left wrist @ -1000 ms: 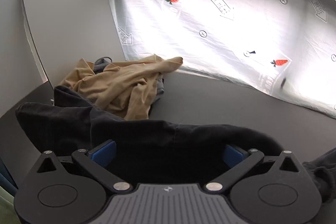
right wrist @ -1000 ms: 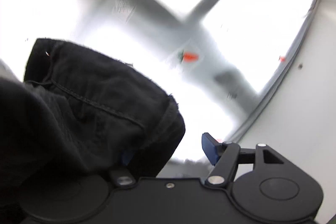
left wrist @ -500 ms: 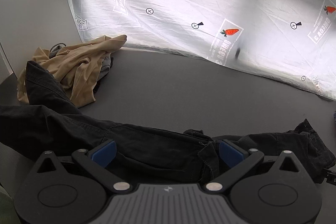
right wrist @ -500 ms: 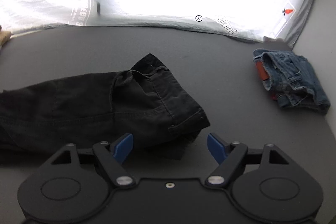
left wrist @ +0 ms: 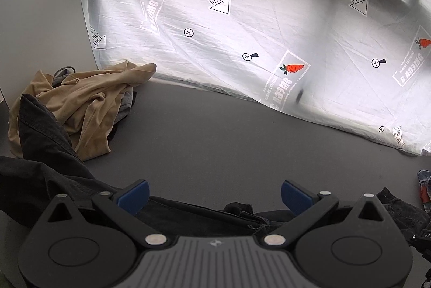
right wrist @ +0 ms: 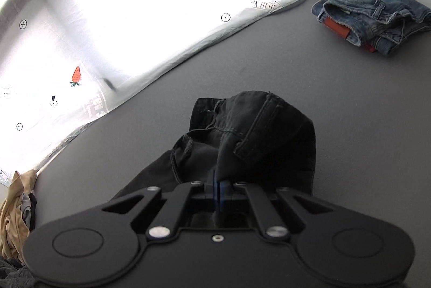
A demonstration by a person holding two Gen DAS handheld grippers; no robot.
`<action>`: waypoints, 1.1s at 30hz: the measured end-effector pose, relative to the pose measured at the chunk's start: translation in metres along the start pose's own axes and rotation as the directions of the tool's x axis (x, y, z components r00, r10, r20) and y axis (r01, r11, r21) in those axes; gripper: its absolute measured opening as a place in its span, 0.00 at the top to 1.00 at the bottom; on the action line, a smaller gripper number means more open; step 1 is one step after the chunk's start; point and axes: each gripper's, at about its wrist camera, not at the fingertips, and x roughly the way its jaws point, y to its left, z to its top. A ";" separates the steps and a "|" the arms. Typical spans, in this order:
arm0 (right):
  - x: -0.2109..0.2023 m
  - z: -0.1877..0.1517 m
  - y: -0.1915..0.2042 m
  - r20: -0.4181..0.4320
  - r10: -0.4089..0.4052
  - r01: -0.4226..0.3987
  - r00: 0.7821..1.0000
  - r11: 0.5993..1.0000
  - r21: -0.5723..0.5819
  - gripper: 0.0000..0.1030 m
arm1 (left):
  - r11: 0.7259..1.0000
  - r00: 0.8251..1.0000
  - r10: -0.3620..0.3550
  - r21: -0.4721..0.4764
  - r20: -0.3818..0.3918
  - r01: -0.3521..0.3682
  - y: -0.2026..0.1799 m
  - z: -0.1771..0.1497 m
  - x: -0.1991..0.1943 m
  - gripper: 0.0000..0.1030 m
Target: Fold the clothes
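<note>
Black pants [left wrist: 40, 180] lie stretched along the near side of the grey table [left wrist: 229, 131]. My left gripper [left wrist: 214, 193] hovers over their middle, open, its blue pads wide apart with nothing pinched. In the right wrist view the waistband end of the black pants [right wrist: 256, 131] is bunched up, and my right gripper [right wrist: 217, 187] is shut on a fold of it, pads pressed together on the cloth.
A crumpled tan garment pile [left wrist: 80, 99] with grey cloth under it sits at the far left corner. Folded blue jeans [right wrist: 371, 15] rest at the far right. A white printed sheet [left wrist: 242, 31] hangs behind the table. A grey wall panel [left wrist: 40, 4] stands left.
The right gripper let the lifted pants down onto the table, opened above them, then rolled and shut on the waistband end. The left gripper stayed open and shifted sideways along the pants.
</note>
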 end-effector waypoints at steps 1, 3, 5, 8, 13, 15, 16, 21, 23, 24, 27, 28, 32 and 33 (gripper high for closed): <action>-0.020 -0.001 -0.002 0.016 -0.001 0.001 1.000 1.000 -0.014 0.99 | 1.000 1.000 0.002 0.012 0.001 -0.002 -0.002 -0.002 -0.002 0.00; -0.063 -0.004 -0.014 0.013 -0.029 0.029 0.999 0.999 -0.032 0.99 | 0.999 1.000 0.009 0.037 0.001 -0.009 -0.005 -0.008 -0.005 0.00; -0.090 -0.015 -0.039 -0.041 -0.098 0.096 0.994 0.994 -0.048 0.99 | 0.999 1.000 0.008 0.053 -0.012 -0.008 -0.006 -0.014 -0.005 0.00; -0.090 -0.045 -0.088 -0.223 -0.203 0.205 0.954 0.979 -0.014 0.98 | 0.999 0.998 -0.004 0.046 -0.056 0.006 -0.009 -0.024 0.000 0.00; -0.091 -0.063 -0.101 -0.327 -0.278 0.278 0.903 0.959 -0.047 0.93 | 0.999 0.994 -0.037 0.018 -0.105 0.039 -0.011 -0.029 0.009 0.00; -0.096 -0.048 -0.079 -0.245 -0.304 0.287 0.921 0.952 -0.103 0.89 | 0.999 0.994 -0.039 0.009 -0.101 0.040 -0.011 -0.027 0.010 0.00; -0.097 -0.041 -0.069 -0.206 -0.311 0.290 0.928 0.949 -0.127 0.87 | 0.999 0.994 -0.038 0.004 -0.100 0.038 -0.011 -0.025 0.012 0.00; -0.087 -0.009 -0.006 -0.065 -0.333 0.288 0.941 0.885 -0.365 0.84 | 1.000 0.996 -0.025 -0.019 -0.084 0.024 -0.008 -0.016 0.019 0.00; -0.084 0.004 0.003 -0.096 -0.346 0.285 0.933 0.877 -0.386 0.82 | 0.999 0.998 -0.012 -0.038 -0.067 0.009 -0.004 -0.013 0.018 0.00; -0.082 0.013 0.002 -0.139 -0.339 0.271 0.930 0.892 -0.360 0.81 | 0.999 0.998 -0.007 -0.046 -0.060 0.004 -0.002 -0.012 0.018 0.00; -0.085 0.037 -0.003 -0.276 -0.272 0.189 0.922 0.938 -0.292 0.66 | 0.998 0.999 0.007 -0.061 -0.051 -0.011 0.001 -0.009 0.023 0.00; -0.091 0.045 -0.003 -0.295 -0.233 0.154 0.927 0.951 -0.266 0.65 | 0.998 0.998 0.008 -0.065 -0.057 -0.011 0.001 -0.008 0.026 0.00; -0.124 0.069 0.006 -0.192 -0.208 0.154 0.959 0.952 -0.264 0.46 | 0.998 0.996 -0.021 -0.066 -0.086 0.016 -0.006 -0.005 0.043 0.00; -0.132 0.071 0.010 -0.125 -0.210 0.169 0.970 0.946 -0.277 0.44 | 0.998 0.995 -0.034 -0.058 -0.092 0.028 -0.010 -0.005 0.047 0.00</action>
